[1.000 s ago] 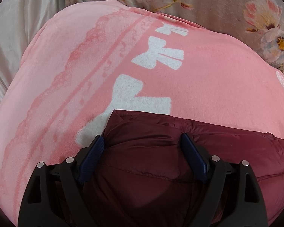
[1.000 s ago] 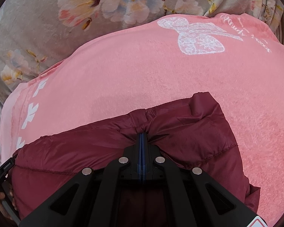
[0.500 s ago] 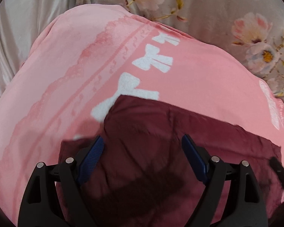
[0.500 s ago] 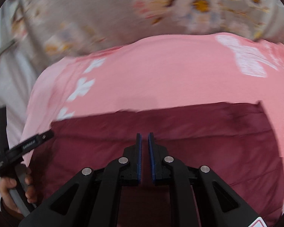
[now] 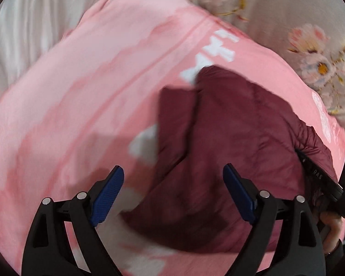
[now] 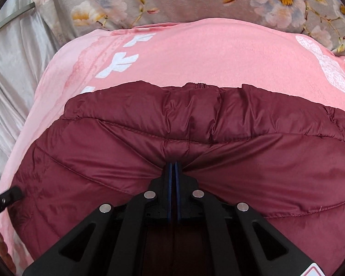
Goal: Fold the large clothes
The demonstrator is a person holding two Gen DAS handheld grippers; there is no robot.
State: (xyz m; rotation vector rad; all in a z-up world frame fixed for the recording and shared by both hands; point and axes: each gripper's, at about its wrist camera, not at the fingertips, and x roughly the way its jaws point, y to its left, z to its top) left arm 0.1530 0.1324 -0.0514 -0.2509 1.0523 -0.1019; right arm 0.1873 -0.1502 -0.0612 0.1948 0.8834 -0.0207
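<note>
- We see a dark red puffer jacket (image 6: 195,142) lying on a pink blanket (image 6: 207,64) that is printed with white bows and a lace pattern.
- The pink blanket is spread over grey bedding with a flower print (image 6: 172,0); pale satin-like cloth (image 6: 9,73) lies at the left edge of the right wrist view.
- Our right gripper (image 6: 173,164) has its jaws pressed together on a pinch of the jacket's quilted shell; the cloth bunches into creases that run out from the tips. The jaws have just been closing, with the jacket fabric between them.
- From the right wrist view the jacket fills the lower half of the picture, its far edge puffed up, with a short stretch of zip (image 6: 199,85) showing at that edge.
- Our left gripper (image 5: 173,177) stands wide, its blue pads (image 5: 108,193) well apart and pressing on nothing. Its jaws have just been opening a little further.
- In the left wrist view, which is blurred, the jacket (image 5: 230,149) lies ahead and to the right of the open jaws, with a folded flap (image 5: 174,115) at its left side over the blanket (image 5: 80,92).
- At the right edge of that view we see part of the other gripper's black frame (image 5: 322,179) and the hand (image 5: 332,227) that holds it.
- A black part of the left tool (image 6: 4,199) pokes in at the left edge of the right wrist view.
</note>
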